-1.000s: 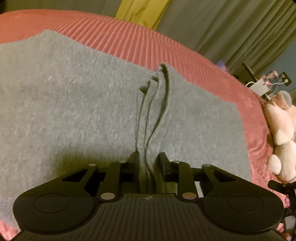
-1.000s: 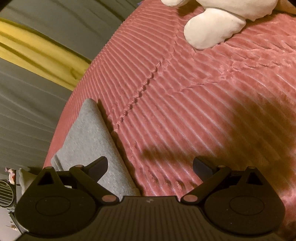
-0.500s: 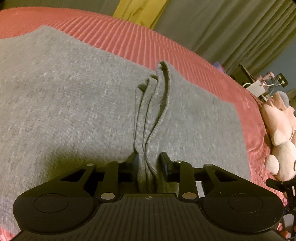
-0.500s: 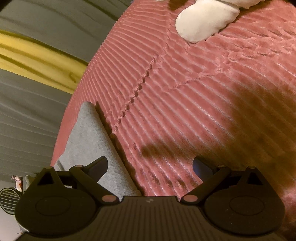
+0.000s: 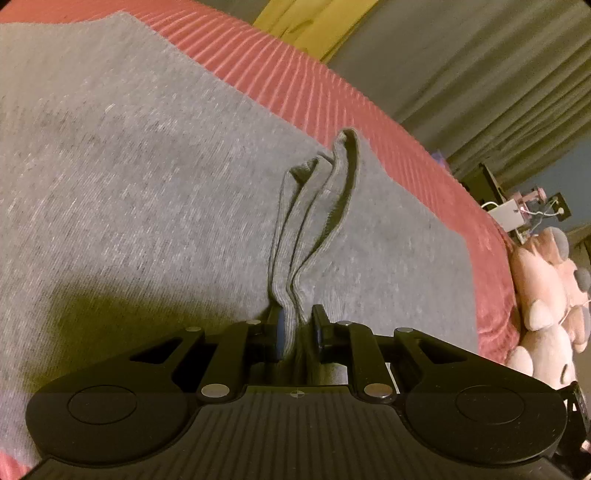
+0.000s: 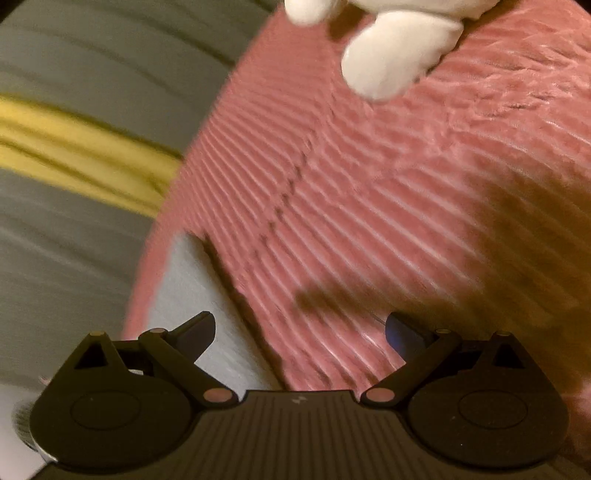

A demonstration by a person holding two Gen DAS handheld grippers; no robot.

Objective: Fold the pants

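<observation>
The grey pants (image 5: 147, 177) lie spread over the ribbed pink bedspread (image 5: 332, 92) and fill most of the left wrist view. My left gripper (image 5: 298, 328) is shut on a bunched ridge of the pants' layered edges (image 5: 314, 221), which rises from the jaws. My right gripper (image 6: 301, 328) is open and empty above the pink bedspread (image 6: 369, 221). A corner of the grey pants (image 6: 192, 291) lies under its left finger (image 6: 195, 328). The right wrist view is blurred.
Pink and white plush toys (image 5: 546, 295) sit at the right edge of the bed; a white plush paw (image 6: 395, 51) shows at the top of the right wrist view. Grey curtains (image 5: 461, 66) with a yellow one (image 5: 314, 26) hang behind. Small devices (image 5: 509, 218) stand beyond the bed.
My left gripper keeps its hold on the ridge and has shifted slightly, swinging the view left. My right gripper has moved, now blurred, with the plush paw larger and more central.
</observation>
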